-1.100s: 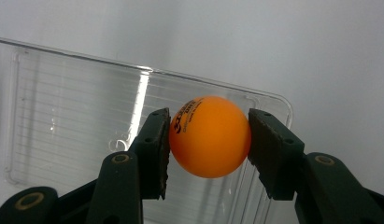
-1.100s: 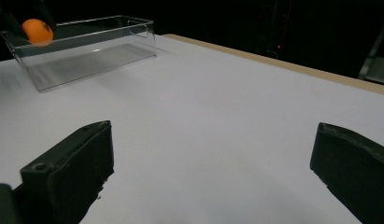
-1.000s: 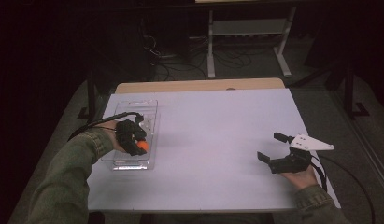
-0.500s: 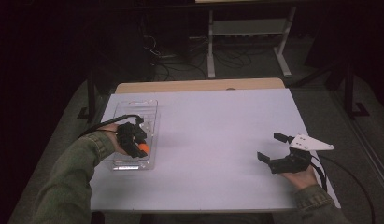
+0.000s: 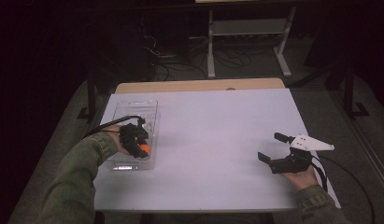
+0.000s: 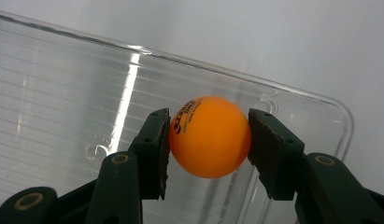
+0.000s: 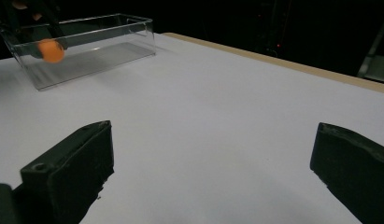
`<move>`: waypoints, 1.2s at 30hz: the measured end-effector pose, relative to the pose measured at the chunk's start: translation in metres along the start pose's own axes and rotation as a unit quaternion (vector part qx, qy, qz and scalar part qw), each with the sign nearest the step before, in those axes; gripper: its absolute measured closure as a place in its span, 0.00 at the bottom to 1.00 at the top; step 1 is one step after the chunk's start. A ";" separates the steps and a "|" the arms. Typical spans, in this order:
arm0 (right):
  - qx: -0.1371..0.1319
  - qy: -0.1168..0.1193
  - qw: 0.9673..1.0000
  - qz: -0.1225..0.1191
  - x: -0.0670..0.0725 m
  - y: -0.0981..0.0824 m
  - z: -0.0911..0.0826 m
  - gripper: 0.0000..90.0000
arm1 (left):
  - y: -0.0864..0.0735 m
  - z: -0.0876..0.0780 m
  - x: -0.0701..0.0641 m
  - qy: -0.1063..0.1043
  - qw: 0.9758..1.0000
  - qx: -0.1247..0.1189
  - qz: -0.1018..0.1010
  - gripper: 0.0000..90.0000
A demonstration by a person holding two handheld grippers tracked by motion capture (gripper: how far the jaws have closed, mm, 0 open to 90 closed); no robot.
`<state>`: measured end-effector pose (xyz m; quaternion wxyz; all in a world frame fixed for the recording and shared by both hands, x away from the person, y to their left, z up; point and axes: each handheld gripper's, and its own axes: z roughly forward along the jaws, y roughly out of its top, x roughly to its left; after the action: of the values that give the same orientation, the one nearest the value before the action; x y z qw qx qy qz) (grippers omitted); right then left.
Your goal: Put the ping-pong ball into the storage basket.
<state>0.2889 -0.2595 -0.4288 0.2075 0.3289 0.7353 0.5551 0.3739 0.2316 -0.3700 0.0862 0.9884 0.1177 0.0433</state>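
My left gripper (image 6: 207,140) is pinching an orange ball (image 6: 209,136) between its pads, holding it inside the clear bin (image 5: 133,111) at the table's (image 5: 217,135) near left. Well apart, on the right, my right gripper (image 5: 273,148) is resting near the table's edge, jaws spread wide.
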 end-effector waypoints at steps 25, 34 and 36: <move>0.002 -0.002 1.000 0.001 -0.001 -0.001 -0.001 0.00 | -0.004 0.011 0.005 0.026 0.999 -0.010 -0.019 0.40; 0.004 -0.002 1.000 0.001 0.000 -0.001 -0.001 0.00 | -0.008 0.006 0.007 0.058 0.997 -0.024 -0.049 0.18; 0.004 -0.002 1.000 0.001 0.000 -0.001 -0.001 0.00 | -0.009 0.005 0.007 0.069 0.996 -0.027 -0.055 0.14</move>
<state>0.2876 -0.2601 -0.4291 0.2070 0.3315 0.7366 0.5520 0.3795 0.2412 -0.3760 0.1066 0.9723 0.1768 0.1097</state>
